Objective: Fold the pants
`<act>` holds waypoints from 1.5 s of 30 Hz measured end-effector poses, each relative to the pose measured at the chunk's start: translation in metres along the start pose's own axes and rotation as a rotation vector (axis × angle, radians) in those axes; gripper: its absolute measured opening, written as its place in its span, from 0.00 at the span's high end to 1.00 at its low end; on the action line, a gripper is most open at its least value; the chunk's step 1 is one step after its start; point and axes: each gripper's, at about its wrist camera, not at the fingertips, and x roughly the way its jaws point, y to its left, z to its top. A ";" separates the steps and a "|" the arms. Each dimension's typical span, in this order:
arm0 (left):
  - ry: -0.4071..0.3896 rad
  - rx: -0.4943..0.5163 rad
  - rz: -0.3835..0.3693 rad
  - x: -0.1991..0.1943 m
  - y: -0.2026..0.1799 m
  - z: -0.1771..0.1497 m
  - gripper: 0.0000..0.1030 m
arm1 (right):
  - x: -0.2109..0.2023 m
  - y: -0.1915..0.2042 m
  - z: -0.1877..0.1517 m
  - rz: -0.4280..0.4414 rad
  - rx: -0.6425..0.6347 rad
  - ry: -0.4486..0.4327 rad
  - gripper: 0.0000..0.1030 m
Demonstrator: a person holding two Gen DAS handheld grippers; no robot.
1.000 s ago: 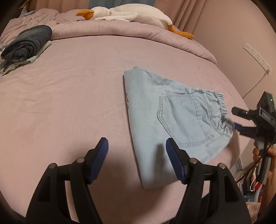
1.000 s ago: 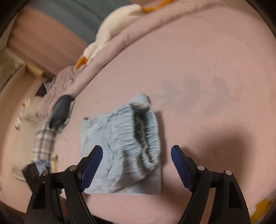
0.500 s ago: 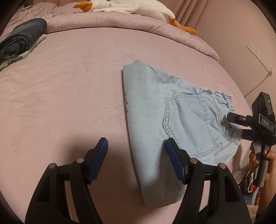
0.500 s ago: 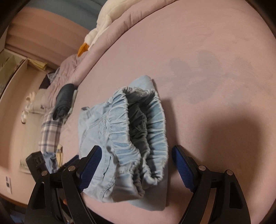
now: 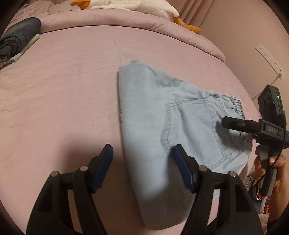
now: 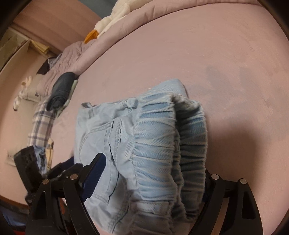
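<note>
Far left on the pink bed [image 5: 68, 76]: a folded dark grey garment [image 5: 16, 38], well clear of the work. Along the far edge, a rumpled pink duvet [image 5: 108, 19] with a white plush goose [image 5: 130, 5] on top. Near left: left gripper [image 5: 142, 155] released, nothing pinched, one blue pad over bare sheet and the other above the near folded edge of the pants [image 5: 162, 126]. At centre and toward the right edge of the bed: those light blue jeans, already folded into a compact bundle, back pocket [image 5: 191, 130] facing up, elastic waistband [image 6: 159, 144] at the right. Right: right gripper [image 6: 150, 173] with jaws just widened further, straddling the bunched waistband, no clamp on the cloth visible; far pad hidden behind denim, so contact there impossible to tell. Risks from here, as judgement: closing on only the top layer of the waistband and peeling the bundle open when lifted; dragging the bundle toward the near-right edge of the bed and letting it slide off; clamping the thick gathered elastic off-centre and skewing the next fold; left pads catching the sheet along with the denim. Readable writing: "DAS" on the right gripper body in the left view; a dark line of small marks along the left hem of the jeans, too small to read.
</note>
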 end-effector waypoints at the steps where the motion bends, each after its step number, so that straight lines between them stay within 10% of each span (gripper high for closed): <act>1: 0.003 0.006 -0.004 0.001 -0.002 0.000 0.34 | 0.001 0.001 0.000 -0.011 -0.013 0.002 0.14; 8: 0.012 0.051 -0.012 0.008 -0.017 0.002 0.34 | -0.002 0.003 -0.003 -0.024 -0.054 -0.016 0.17; 16: -0.015 0.064 -0.013 0.005 -0.016 0.005 0.60 | -0.014 0.004 -0.008 -0.022 -0.080 -0.065 0.52; 26: -0.081 0.052 -0.019 -0.015 -0.019 0.007 0.81 | -0.034 0.035 -0.017 -0.053 -0.138 -0.152 0.61; 45: -0.231 0.045 0.066 -0.087 -0.007 0.003 0.83 | -0.047 0.105 -0.018 0.014 -0.287 -0.239 0.62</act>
